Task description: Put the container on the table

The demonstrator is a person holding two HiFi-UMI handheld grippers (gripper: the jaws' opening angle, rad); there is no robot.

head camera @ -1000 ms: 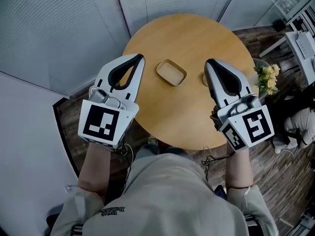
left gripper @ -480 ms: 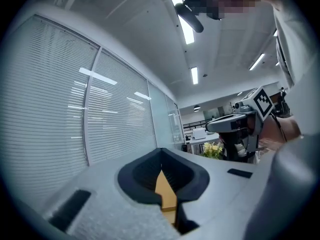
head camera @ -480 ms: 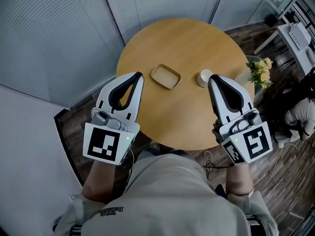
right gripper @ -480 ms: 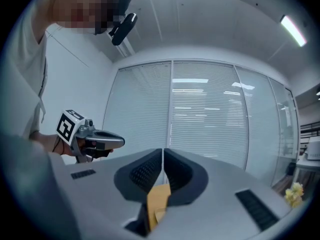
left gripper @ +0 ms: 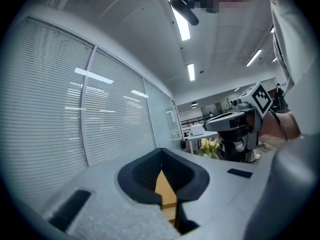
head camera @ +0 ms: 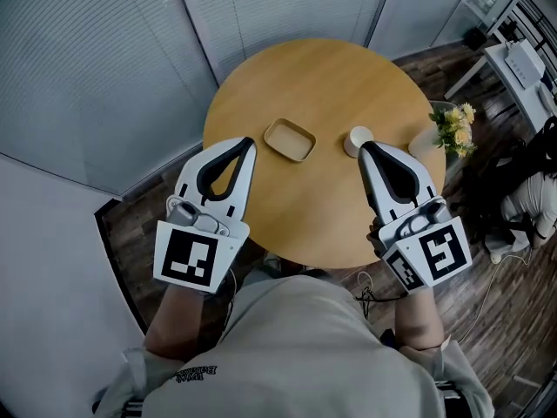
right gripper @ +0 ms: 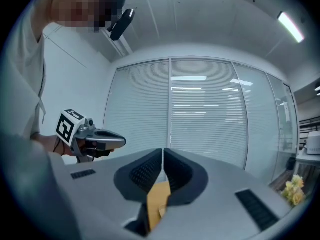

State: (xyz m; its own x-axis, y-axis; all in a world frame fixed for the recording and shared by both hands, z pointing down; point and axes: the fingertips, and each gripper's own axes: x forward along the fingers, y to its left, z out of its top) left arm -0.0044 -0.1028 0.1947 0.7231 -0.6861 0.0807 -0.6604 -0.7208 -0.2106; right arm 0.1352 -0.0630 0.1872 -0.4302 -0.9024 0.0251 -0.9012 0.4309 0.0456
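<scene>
Both grippers have drawn back toward the near table edge, uncovering a white cup (head camera: 358,140). The left gripper (head camera: 246,146) and right gripper (head camera: 367,151) are holding nothing, jaws pressed together. The container (head camera: 290,139) is lying on the table (head camera: 322,68) between them. It is looking light and stiff, and is probably best pinched at its low rim.
</scene>
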